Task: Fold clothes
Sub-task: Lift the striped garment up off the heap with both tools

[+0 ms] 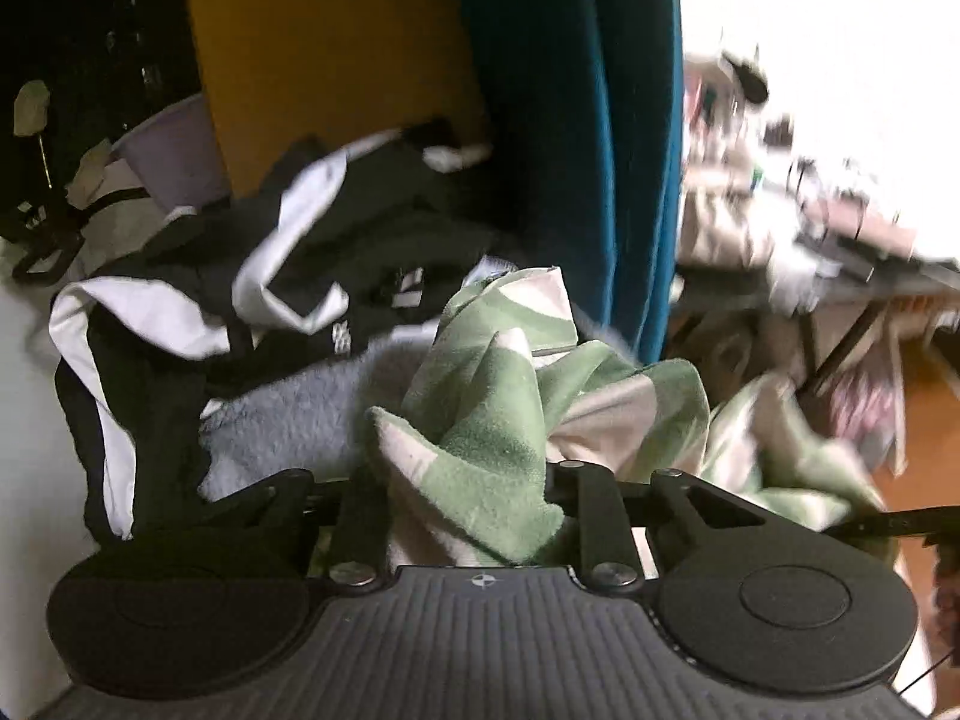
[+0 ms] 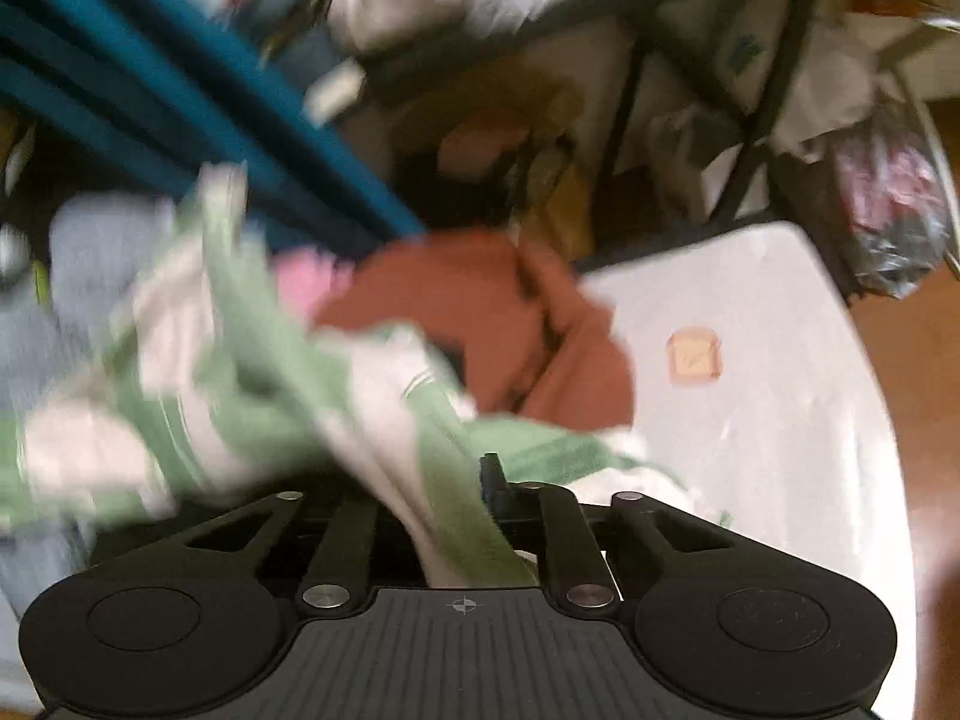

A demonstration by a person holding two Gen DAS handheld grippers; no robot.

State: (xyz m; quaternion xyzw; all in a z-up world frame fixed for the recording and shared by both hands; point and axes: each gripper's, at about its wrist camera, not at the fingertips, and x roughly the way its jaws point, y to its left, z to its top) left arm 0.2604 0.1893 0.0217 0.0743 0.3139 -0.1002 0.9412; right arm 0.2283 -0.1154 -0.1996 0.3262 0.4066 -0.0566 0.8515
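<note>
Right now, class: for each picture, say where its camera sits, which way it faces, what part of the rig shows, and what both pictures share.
Left wrist view: sits on the left claw, facing a pile with a black-and-white garment and a teal curtain; claw base shows.
Right wrist view: sits on the right claw, facing a rust-brown garment and a white table; blurred.
Shared: the green-and-white towel, gripped by both.

Towel [image 1: 480,420] green w/ white blocks; jacket [image 1: 198,300] black & white; curtain [image 1: 576,120] teal; garment [image 2: 498,324] rust-brown; fleece [image 1: 300,414] pale blue.
</note>
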